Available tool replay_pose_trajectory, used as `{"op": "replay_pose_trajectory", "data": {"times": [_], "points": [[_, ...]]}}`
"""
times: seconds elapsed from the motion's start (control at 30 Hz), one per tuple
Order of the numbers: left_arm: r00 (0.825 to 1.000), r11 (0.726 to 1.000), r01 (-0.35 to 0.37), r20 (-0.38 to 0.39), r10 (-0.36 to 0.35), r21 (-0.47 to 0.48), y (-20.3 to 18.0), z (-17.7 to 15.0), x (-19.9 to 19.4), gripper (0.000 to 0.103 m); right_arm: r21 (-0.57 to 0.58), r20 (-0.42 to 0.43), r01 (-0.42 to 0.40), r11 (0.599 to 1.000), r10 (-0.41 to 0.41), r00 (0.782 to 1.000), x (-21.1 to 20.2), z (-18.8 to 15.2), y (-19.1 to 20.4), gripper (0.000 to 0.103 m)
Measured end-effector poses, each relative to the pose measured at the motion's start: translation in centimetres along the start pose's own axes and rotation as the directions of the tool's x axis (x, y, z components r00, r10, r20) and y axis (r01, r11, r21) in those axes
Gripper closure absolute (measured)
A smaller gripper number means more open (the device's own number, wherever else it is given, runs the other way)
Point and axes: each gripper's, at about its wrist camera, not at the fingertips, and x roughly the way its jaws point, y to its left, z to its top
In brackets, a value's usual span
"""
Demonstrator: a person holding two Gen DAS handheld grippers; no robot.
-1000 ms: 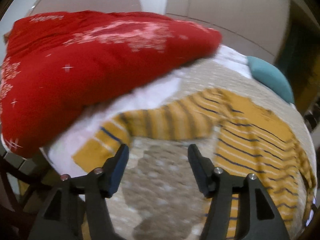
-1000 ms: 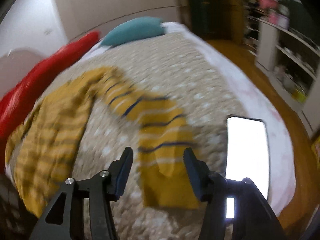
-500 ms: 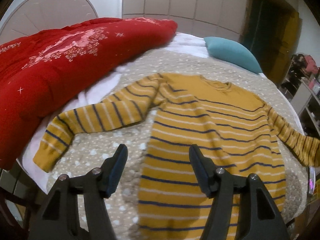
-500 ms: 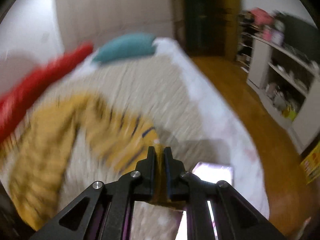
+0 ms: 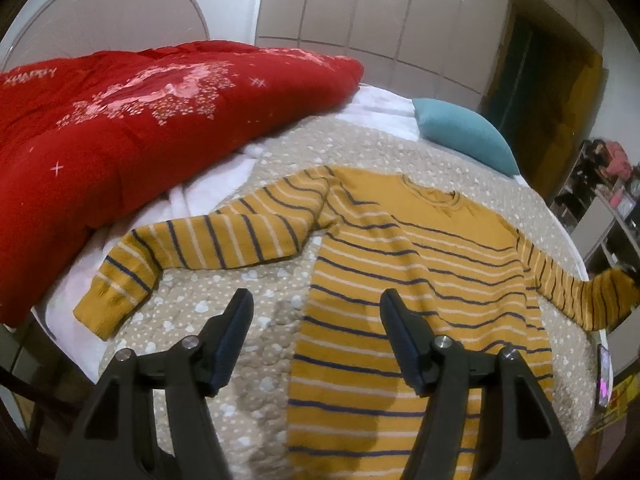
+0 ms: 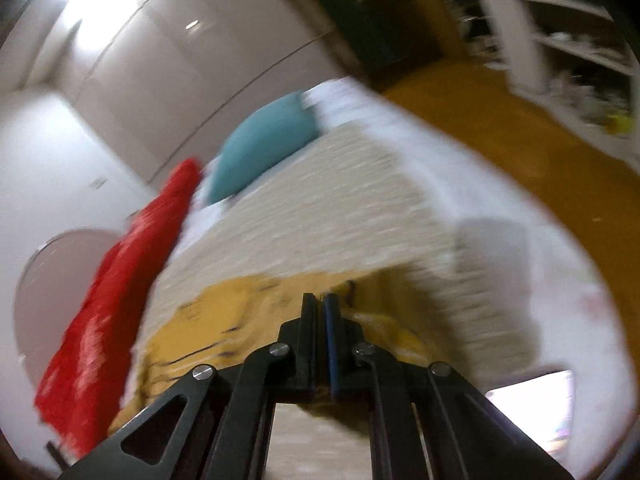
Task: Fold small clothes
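Observation:
A mustard sweater (image 5: 400, 280) with navy and white stripes lies flat, front up, on the beige dotted bedspread (image 5: 360, 152). Its left sleeve (image 5: 192, 252) stretches out toward the red quilt. My left gripper (image 5: 316, 340) is open and empty, hovering above the sweater's lower left edge. My right gripper (image 6: 320, 304) is shut on the cuff of the sweater's right sleeve (image 6: 256, 320), and the sleeve (image 5: 584, 292) is lifted at the far right of the left wrist view. The right wrist view is blurred.
A red quilt (image 5: 140, 128) is piled along the left of the bed. A teal pillow (image 5: 464, 132) lies at the head. A lit phone (image 6: 532, 412) lies on the bed's right edge, also in the left wrist view (image 5: 603, 376). Shelves (image 6: 560, 32) stand right.
My right gripper closed on the right sleeve cuff and lifted it, swinging the view. My left gripper moved right from the left sleeve to over the sweater's body, still open.

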Motion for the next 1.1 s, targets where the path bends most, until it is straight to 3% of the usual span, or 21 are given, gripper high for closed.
{"op": "replay_pose_trajectory", "data": {"times": [0.13, 0.23, 0.33, 0.47, 0.57, 0.63, 0.67, 0.73, 0.8, 0.83, 0.87, 0.97, 1.1], "points": [[1.000, 1.000, 0.003, 0.014, -0.003, -0.012, 1.6, -0.7, -0.5, 0.036, -0.099, -0.111, -0.132, 0.986, 0.120, 0.987, 6.0, -2.3, 10.1, 0.098], [1.000, 1.000, -0.007, 0.016, 0.007, -0.018, 3.0, -1.3, -0.7, 0.036, -0.156, -0.221, -0.231, 0.960, 0.194, 0.956, 12.2, -5.5, 18.5, 0.098], [1.000, 0.999, -0.015, 0.008, 0.015, -0.039, 4.7, -1.9, -0.5, 0.036, -0.199, -0.319, -0.285, 0.938, 0.213, 0.923, 18.6, -9.4, 25.2, 0.098], [0.999, 0.997, -0.033, -0.004, 0.033, -0.071, 6.8, -2.5, -0.3, 0.036, -0.218, -0.432, -0.332, 0.918, 0.214, 0.876, 25.9, -15.3, 31.5, 0.098], [0.999, 0.994, -0.047, -0.014, 0.046, -0.095, 8.1, -2.8, 0.1, 0.036, -0.254, -0.478, -0.329, 0.909, 0.178, 0.860, 30.6, -18.5, 34.4, 0.095], [0.999, 0.993, -0.052, -0.022, 0.050, -0.107, 8.5, -3.0, 0.3, 0.036, -0.258, -0.541, -0.344, 0.903, 0.159, 0.826, 33.7, -19.9, 35.6, 0.092], [0.998, 0.992, -0.053, -0.024, 0.051, -0.112, 8.8, -3.0, 0.5, 0.036, -0.267, -0.555, -0.338, 0.903, 0.143, 0.819, 34.3, -20.3, 35.6, 0.090], [0.998, 0.991, -0.058, -0.024, 0.055, -0.124, 9.4, -3.2, 0.7, 0.031, -0.280, -0.559, -0.350, 0.894, 0.144, 0.816, 34.1, -19.9, 35.5, 0.087], [0.998, 0.986, -0.059, -0.020, 0.057, -0.158, 10.4, -3.1, 1.1, 0.023, -0.287, -0.542, -0.383, 0.878, 0.180, 0.821, 32.0, -19.1, 35.1, 0.068], [0.998, 0.980, -0.058, -0.017, 0.056, -0.188, 11.3, -2.8, 1.5, 0.022, -0.312, -0.513, -0.382, 0.870, 0.184, 0.838, 30.3, -18.6, 34.8, 0.058], [0.999, 0.973, -0.052, -0.011, 0.051, -0.226, 12.4, -2.5, 2.0, 0.022, -0.327, -0.498, -0.385, 0.863, 0.190, 0.846, 28.8, -18.2, 34.4, 0.054], [0.999, 0.934, -0.039, -0.026, 0.032, -0.354, 16.0, -1.5, 4.4, 0.019, -0.369, -0.460, -0.391, 0.843, 0.200, 0.865, 24.0, -16.8, 32.4, 0.050], [0.997, 0.874, 0.031, -0.042, -0.059, -0.485, 19.8, -0.2, 8.1, 0.019, -0.394, -0.406, -0.366, 0.843, 0.197, 0.892, 18.5, -16.0, 28.1, 0.046]]}}
